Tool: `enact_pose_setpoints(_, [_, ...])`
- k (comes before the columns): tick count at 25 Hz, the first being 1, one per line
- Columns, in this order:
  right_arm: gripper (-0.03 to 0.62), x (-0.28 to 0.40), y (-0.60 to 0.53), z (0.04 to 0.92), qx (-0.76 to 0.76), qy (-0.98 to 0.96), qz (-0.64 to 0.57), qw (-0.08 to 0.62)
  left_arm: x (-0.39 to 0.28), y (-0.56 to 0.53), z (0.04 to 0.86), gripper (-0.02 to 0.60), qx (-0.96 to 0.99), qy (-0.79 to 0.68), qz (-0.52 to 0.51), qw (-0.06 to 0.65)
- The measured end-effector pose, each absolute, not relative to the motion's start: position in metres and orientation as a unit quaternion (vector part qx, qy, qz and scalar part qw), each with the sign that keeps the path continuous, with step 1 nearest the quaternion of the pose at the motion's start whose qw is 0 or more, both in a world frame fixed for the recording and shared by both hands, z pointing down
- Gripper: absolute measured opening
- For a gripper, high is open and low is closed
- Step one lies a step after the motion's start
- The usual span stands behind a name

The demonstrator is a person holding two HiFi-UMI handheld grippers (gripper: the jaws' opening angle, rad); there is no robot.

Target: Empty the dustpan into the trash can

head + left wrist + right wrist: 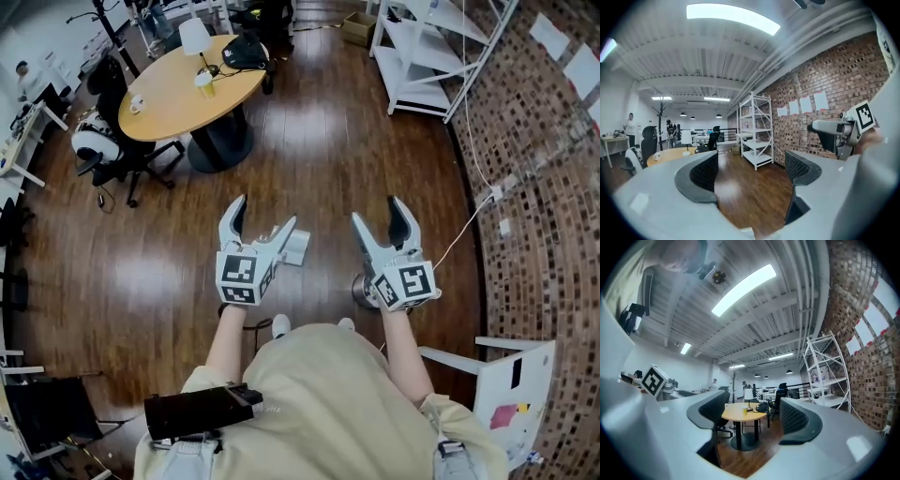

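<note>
Hanging side by side above the dark wooden floor [309, 141], the left tongs [263, 214] and the right tongs [379, 211] both stand spread. Each gripper view shows only open room between the pads, so neither pinches anything.

In the head view a pale, boxy thing, probably the dustpan [298, 246], lies on the floor at the left tongs' 4 o'clock. The tongs partly cover it, and whether it touches them cannot be told. A round metal body, apparently the trash can [360, 289], stands at the right tongs' 7 o'clock. It is mostly hidden under that gripper and the person's forearm [398, 347]. The two things are near each other, with a strip of floor between them.

At 11 o'clock from the tongs stands a round wooden surface [178, 98]. It bears a white lamp [195, 37], a yellow cup [203, 82], a white mug [137, 103] and a black bag [246, 52]. A black office chair [112, 145] sits at its 8 o'clock. A white shelf rack [427, 56] stands at 1 o'clock beside the brick wall [548, 206]. A thin cable [464, 234] drops from that wall towards the trash can.
</note>
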State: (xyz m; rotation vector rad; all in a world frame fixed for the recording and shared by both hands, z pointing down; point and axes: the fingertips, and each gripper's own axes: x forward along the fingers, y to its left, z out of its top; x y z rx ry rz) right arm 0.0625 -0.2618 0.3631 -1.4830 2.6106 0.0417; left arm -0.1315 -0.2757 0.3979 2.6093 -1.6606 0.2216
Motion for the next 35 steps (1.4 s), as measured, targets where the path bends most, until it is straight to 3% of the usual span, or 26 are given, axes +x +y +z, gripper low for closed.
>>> enact_pose_setpoints(5, [0.406,0.041,-0.246,0.351,-0.506,0.858,0.032,0.077,-0.142,-0.263,0.376,0.423,0.828,-0.555,0.07,-0.035])
enact_pose_setpoints(10, [0.478,0.013,-0.224,0.347,-0.523,0.848,0.064,0.065,-0.177,-0.264,0.4,0.345,0.828,-0.559,0.0,0.045])
enact_pose_setpoints(12, [0.489,0.005,-0.226,0.345,-0.535,0.84,0.073,0.06,-0.183,-0.267,0.41,0.373,0.836,-0.545,-0.006,0.056])
enact_pose_setpoints(22, [0.491,0.023,-0.166,0.348,-0.527,0.846,0.063,0.053,-0.127,-0.213,0.397,0.379,0.843,-0.537,0.004,0.022])
enact_pose_setpoints(29, [0.489,0.086,-0.105,0.379,-0.513,0.854,-0.003,0.087,-0.078,-0.124,0.41,0.338,0.808,-0.589,0.037,0.014])
enact_pose_setpoints(35, [0.489,0.093,-0.082,0.354,-0.484,0.87,0.008,0.099,-0.05,-0.074,0.389,0.324,0.79,-0.611,0.052,0.007])
